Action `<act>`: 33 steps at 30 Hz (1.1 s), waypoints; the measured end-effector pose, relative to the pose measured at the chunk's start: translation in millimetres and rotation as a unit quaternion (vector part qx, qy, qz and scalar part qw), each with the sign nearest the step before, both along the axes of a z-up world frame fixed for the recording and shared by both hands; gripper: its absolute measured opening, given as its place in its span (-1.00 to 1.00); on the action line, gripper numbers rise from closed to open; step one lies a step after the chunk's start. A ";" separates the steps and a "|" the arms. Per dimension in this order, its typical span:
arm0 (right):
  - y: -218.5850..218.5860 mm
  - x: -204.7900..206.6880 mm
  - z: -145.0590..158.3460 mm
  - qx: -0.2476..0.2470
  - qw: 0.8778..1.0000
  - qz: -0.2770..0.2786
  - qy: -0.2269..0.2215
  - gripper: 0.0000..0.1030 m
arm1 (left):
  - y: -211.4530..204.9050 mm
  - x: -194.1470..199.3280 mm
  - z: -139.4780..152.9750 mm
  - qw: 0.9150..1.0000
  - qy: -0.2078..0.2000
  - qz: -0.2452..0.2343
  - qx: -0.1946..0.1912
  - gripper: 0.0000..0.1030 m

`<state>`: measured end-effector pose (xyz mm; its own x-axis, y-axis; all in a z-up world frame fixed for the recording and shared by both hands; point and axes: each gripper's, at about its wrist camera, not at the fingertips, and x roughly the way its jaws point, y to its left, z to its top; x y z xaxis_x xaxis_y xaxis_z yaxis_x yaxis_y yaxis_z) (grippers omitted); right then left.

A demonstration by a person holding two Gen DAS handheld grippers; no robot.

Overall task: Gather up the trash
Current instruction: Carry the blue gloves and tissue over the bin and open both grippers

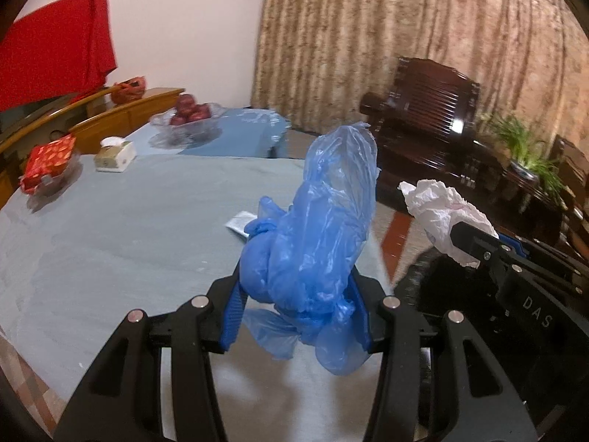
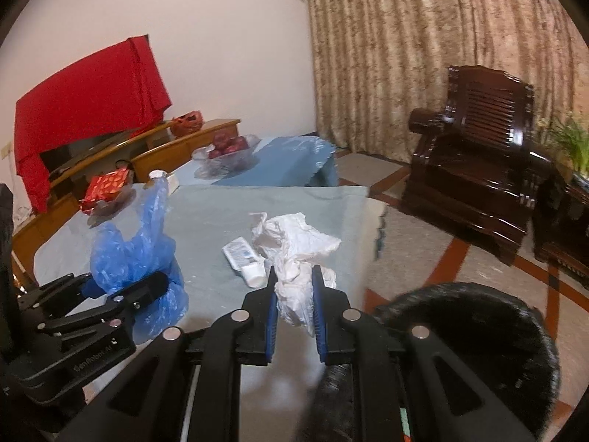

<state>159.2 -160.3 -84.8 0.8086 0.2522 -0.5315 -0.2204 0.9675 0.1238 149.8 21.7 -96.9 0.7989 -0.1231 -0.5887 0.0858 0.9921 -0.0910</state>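
The left claw (image 1: 298,294) is squeezed tight on a blue plastic bag (image 1: 324,228), holding it up over the counter (image 1: 110,243). A small white tube (image 2: 244,256) lies on the counter between the two claws. The right claw (image 2: 294,294) is pinched on a crumpled white paper (image 2: 294,246), above the counter's edge, over a black bin (image 2: 478,331).

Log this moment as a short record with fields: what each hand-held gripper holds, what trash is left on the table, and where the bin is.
left hand-held gripper: shut on blue plastic bag, lifted above the table
right hand-held gripper: shut on crumpled white paper
trash left on table: small white tube, lying flat on the grey-blue tablecloth
bin: black bag-lined bin on the floor beside the table, at the right
other table items: bowl of apples, red gift box
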 end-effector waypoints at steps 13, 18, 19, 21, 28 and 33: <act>-95.6 -46.3 2.1 -0.003 0.996 -0.084 -0.001 -0.68 | -91.1 -21.7 -0.3 0.996 -0.002 -0.086 -0.002 -0.08; -122.3 -58.1 -3.8 -0.005 0.994 -0.110 0.007 -0.68 | -119.9 -22.6 -7.9 0.993 0.006 -0.115 -0.004 -0.08; -125.3 -59.3 -4.9 -0.005 0.993 -0.114 0.009 -0.68 | -124.5 -22.1 -9.7 0.993 0.008 -0.120 -0.004 -0.08; -133.9 -63.3 -8.1 -0.007 0.992 -0.123 0.013 -0.68 | -131.7 -20.2 -12.0 0.992 0.009 -0.127 -0.002 -0.08; -160.5 -68.6 -22.4 -0.011 0.989 -0.146 0.029 -0.68 | -158.3 -14.0 -27.9 0.988 0.020 -0.150 0.006 -0.08; -174.9 -67.4 -31.7 -0.014 0.987 -0.156 0.040 -0.68 | -176.8 -8.8 -39.4 0.986 0.030 -0.166 0.015 -0.08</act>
<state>91.9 -335.2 -116.5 0.7995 -0.0188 -0.6003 0.0988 0.9900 0.1006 141.0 -155.1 -136.3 0.6815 -0.3541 -0.6404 0.4021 0.9124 -0.0766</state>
